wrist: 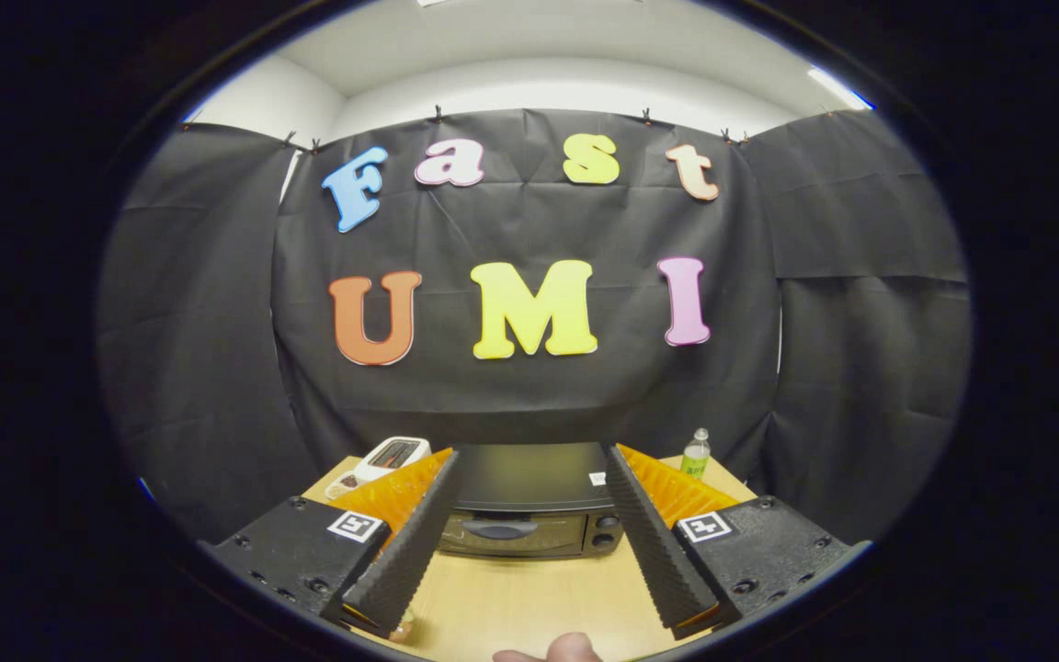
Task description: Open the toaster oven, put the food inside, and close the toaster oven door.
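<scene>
Two fingers [529, 542] spread wide, nothing held, toaster oven [529, 515] beyond, door shut.

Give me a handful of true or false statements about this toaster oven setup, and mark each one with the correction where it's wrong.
1. The toaster oven door is shut. True.
2. The gripper is clamped on the door handle. False: its jaws stand open, with the oven beyond them and nothing between them.
3. A bottle with a green label stands on the wooden table beside the oven. True.
4. The bottle lies on top of the oven. False: it stands upright on the table next to it.
5. A white appliance sits on the other side of the oven from the bottle. True.
</scene>
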Tool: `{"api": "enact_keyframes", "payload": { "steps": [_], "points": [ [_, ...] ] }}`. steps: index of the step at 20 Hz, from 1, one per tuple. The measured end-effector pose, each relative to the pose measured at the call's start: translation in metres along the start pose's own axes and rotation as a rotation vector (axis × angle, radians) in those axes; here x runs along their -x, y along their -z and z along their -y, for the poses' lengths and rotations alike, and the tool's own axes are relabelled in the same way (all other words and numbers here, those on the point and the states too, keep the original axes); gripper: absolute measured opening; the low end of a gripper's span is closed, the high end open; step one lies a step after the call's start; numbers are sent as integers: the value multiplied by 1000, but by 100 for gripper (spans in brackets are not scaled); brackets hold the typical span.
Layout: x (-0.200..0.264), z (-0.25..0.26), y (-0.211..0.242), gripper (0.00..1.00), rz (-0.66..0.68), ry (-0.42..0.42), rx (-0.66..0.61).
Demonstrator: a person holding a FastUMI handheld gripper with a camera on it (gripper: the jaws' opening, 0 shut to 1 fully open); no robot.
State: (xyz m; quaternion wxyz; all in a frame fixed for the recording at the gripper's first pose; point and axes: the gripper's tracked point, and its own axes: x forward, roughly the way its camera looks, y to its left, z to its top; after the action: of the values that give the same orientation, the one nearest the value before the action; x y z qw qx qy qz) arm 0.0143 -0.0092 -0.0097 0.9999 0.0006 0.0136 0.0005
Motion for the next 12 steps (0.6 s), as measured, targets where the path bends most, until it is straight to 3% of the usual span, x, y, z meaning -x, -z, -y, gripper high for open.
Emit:
{"api": "enact_keyframes", "payload": {
  "steps": [7, 12],
  "points": [
    [-19, -8, 11, 100, -25, -19, 2],
    [-67, -18, 51, 100, -90, -47, -1]
  ]
}}
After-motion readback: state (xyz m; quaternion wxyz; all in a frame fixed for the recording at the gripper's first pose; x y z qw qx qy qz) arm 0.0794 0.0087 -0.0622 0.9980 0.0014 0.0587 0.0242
